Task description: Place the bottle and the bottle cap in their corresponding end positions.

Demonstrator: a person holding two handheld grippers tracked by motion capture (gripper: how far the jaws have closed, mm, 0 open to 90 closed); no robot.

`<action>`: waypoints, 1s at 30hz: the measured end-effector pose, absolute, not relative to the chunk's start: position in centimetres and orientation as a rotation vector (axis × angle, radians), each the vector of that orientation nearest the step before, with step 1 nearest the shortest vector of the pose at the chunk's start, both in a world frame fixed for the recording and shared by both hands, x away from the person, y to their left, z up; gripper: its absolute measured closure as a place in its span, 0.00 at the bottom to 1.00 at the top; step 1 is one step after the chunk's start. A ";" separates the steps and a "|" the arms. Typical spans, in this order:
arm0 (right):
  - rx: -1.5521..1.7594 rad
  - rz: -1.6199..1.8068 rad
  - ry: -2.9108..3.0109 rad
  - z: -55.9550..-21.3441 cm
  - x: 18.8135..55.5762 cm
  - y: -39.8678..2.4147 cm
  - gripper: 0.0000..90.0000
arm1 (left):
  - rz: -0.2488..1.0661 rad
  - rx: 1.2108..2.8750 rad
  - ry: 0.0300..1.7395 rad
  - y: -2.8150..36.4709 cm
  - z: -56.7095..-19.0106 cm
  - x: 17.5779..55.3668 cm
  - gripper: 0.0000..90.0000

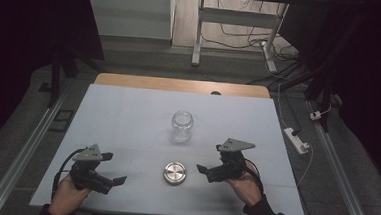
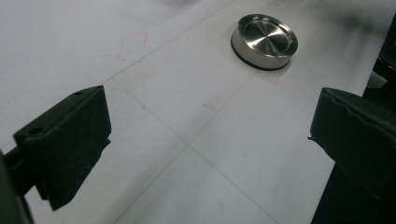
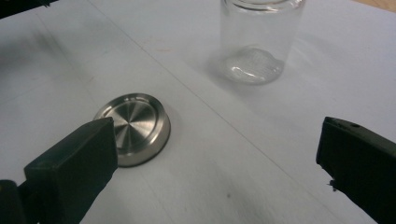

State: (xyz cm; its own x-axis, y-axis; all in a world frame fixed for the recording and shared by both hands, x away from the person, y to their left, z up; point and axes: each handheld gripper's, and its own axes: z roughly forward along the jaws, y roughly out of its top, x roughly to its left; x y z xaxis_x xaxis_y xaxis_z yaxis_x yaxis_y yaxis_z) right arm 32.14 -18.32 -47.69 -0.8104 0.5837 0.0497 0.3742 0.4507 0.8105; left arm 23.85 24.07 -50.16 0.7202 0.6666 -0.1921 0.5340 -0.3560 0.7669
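An empty clear glass jar [image 1: 182,126] stands upright without a lid in the middle of the white table [image 1: 128,108]. A round metal lid [image 1: 175,172] lies flat in front of it, nearer the person. My left gripper [image 1: 114,169] is at the front left, open and empty, pointing right toward the lid [image 2: 265,41]. From the right of the lid, my right gripper [image 1: 209,158] points left at it, also open and empty. In the right gripper view the lid [image 3: 135,127] lies just beyond the left jaw and the jar [image 3: 259,39] stands farther off. Both grippers [image 2: 205,135] [image 3: 215,163] have their jaws wide apart.
A strip of bare wood [image 1: 180,85] shows along the table's far edge. A white power strip [image 1: 296,140] and cables lie on the floor to the right. Metal desk legs [image 1: 198,33] stand behind the table. Floor rails [image 1: 23,152] run along both sides.
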 end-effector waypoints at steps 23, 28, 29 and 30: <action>1.004 1.245 2.337 -47.9 28.1 -25.6 0.00 | 0.239 1.964 1.041 27.7 -50.8 20.7 0.00; 1.055 1.236 2.309 -48.1 27.3 -27.3 0.00 | 0.250 1.954 1.066 28.3 -50.9 20.2 0.00; 1.062 1.229 2.304 -48.2 27.1 -27.6 0.00 | 0.254 1.953 1.070 28.4 -50.9 20.1 0.00; 1.071 1.221 2.299 -48.2 27.0 -27.8 0.00 | 0.254 1.950 1.075 28.5 -51.0 20.0 0.00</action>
State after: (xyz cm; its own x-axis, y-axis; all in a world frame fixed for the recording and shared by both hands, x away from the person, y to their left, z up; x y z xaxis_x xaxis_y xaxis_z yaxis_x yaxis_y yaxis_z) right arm 26.95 -27.81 -48.25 -0.6651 0.7444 0.0593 0.4659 0.3516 0.8120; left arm 19.98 28.50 -50.95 0.6062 0.7655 -0.2157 0.5877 -0.2484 0.7700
